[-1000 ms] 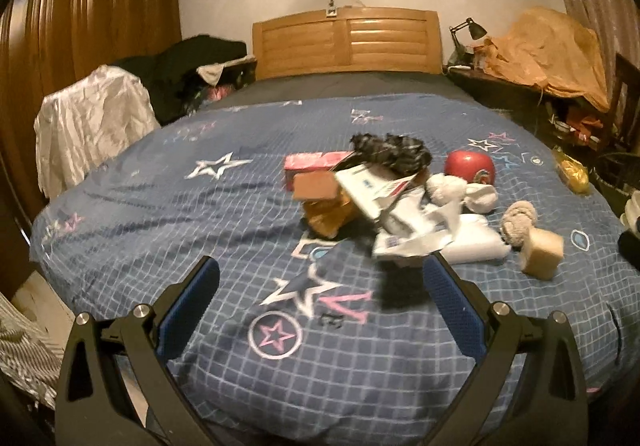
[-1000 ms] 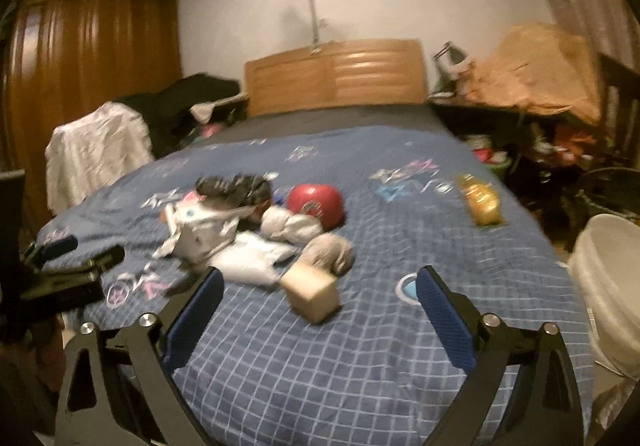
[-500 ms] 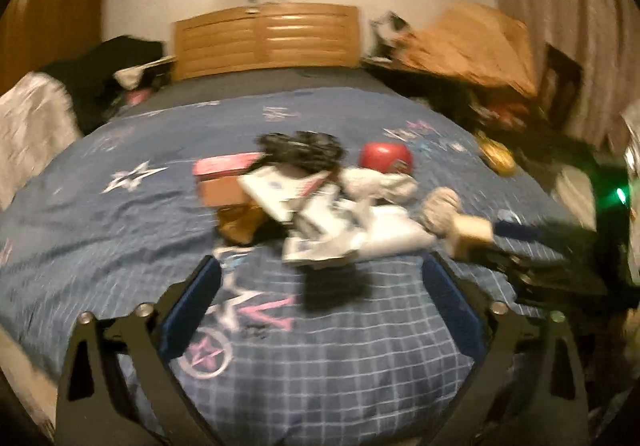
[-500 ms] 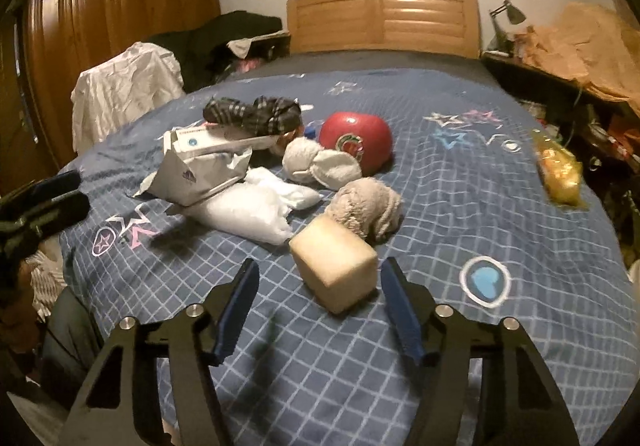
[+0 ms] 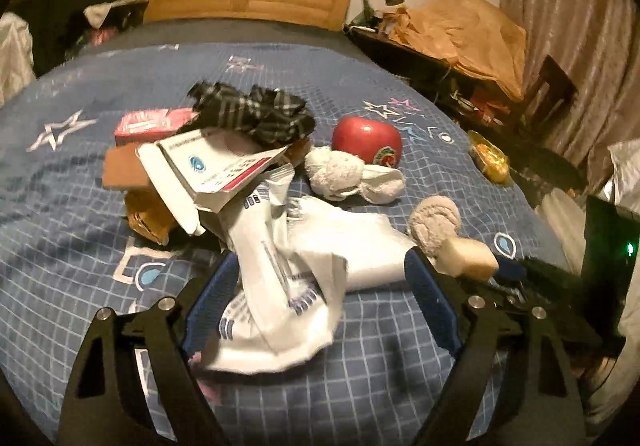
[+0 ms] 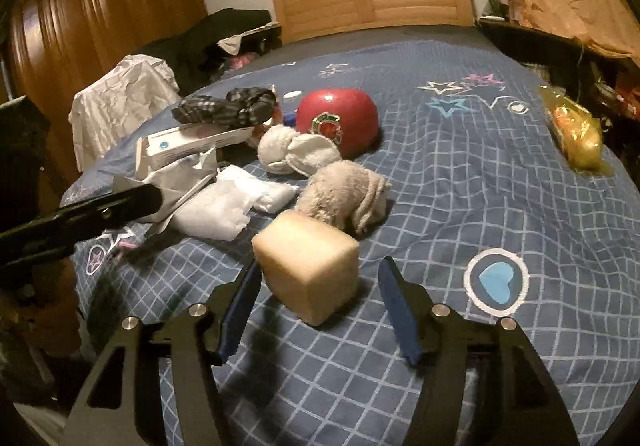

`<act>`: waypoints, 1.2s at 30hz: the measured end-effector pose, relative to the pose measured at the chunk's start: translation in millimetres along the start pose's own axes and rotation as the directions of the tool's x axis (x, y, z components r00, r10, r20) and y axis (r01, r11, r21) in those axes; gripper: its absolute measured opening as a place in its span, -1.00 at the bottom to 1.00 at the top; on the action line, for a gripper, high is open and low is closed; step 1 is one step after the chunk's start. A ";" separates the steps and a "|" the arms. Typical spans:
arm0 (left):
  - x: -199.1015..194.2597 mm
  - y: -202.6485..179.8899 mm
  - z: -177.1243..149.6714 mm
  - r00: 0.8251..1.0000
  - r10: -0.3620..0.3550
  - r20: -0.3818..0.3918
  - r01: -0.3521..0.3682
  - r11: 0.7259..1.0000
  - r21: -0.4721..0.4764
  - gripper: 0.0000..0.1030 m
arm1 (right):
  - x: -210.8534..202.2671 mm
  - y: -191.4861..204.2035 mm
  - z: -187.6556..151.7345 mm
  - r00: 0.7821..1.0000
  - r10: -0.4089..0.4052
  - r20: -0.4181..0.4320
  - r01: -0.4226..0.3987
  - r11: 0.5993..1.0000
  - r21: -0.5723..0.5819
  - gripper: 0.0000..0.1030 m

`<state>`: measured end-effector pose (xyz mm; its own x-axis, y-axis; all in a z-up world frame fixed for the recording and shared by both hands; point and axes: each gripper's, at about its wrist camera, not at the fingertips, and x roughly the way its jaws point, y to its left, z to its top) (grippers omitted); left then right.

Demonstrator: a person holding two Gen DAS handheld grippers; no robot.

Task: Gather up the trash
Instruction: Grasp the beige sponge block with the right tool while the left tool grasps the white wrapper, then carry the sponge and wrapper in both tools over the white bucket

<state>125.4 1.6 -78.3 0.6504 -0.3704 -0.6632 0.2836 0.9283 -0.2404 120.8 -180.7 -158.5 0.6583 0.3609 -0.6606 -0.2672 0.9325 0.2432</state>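
A heap of trash lies on the blue quilted bed. My left gripper is open, its jaws on either side of a crumpled white plastic wrapper. Behind it lie an open white carton, a pink box and a brown wrapper. My right gripper is open around a beige sponge block, which sits between its jaws; the pads do not touch it. The block shows in the left wrist view too.
A red bowl-shaped item, white socks, a beige sock ball, a white bag and a dark plaid cloth lie nearby. A yellow packet lies near the bed's right edge. A cluttered desk stands right.
Both grippers have moved forward and down. The left now straddles the white wrapper. The right has closed in on the sponge block, its jaws narrower than a second ago.
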 end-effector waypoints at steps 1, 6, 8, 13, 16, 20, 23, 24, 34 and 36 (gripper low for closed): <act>0.5 2.9 -0.2 1.000 0.000 -0.004 0.000 1.000 -0.015 0.26 | 0.2 1.3 -0.4 1.000 0.005 0.000 -0.005 1.000 -0.009 -0.04; -9.1 27.0 -4.3 0.998 -0.059 -0.009 0.057 0.990 -0.131 -0.32 | -2.7 8.3 -5.3 1.000 0.004 0.007 -0.004 1.000 -0.022 -0.15; -16.8 33.9 -9.3 0.997 -0.072 -0.012 0.069 0.984 -0.166 -0.44 | -6.7 7.9 -8.0 1.000 0.015 0.014 -0.015 1.000 -0.003 -0.16; -40.7 36.1 -21.4 0.998 -0.065 -0.006 0.063 0.984 -0.169 -0.45 | -22.2 14.2 -17.0 0.999 0.027 0.034 -0.027 1.000 0.006 -0.20; -56.7 35.2 -24.0 0.999 -0.041 0.009 0.042 0.987 -0.157 -0.45 | -34.4 21.3 -18.2 0.998 0.029 0.054 -0.029 1.000 -0.005 -0.21; -79.1 31.4 -18.4 0.998 -0.006 0.059 0.014 0.991 -0.132 -0.45 | -47.7 28.5 -18.8 0.997 0.038 0.072 -0.037 0.999 -0.015 -0.22; -91.6 23.1 -13.9 0.997 0.015 0.082 -0.007 0.996 -0.094 -0.45 | -54.6 34.9 -19.7 0.996 0.048 0.076 -0.046 0.999 -0.025 -0.23; -95.6 20.8 -12.4 0.996 0.020 0.090 -0.012 0.996 -0.084 -0.45 | -56.4 36.7 -20.2 0.996 0.050 0.079 -0.048 0.998 -0.029 -0.23; -112.9 2.3 -6.6 0.993 0.016 0.115 -0.010 0.999 -0.053 -0.45 | -82.2 43.0 -16.4 0.990 0.050 0.135 -0.047 0.999 -0.024 -0.24; -111.5 -5.4 -2.4 0.993 0.024 0.118 -0.020 0.999 -0.035 -0.45 | -93.6 39.6 -12.9 0.986 0.037 0.161 -0.036 0.999 -0.009 -0.24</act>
<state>49.7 37.9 -4.8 0.7354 -0.3495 -0.5805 0.2459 0.9360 -0.2519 39.5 -177.7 -96.2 0.7527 0.3927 -0.5283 -0.2970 0.9188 0.2599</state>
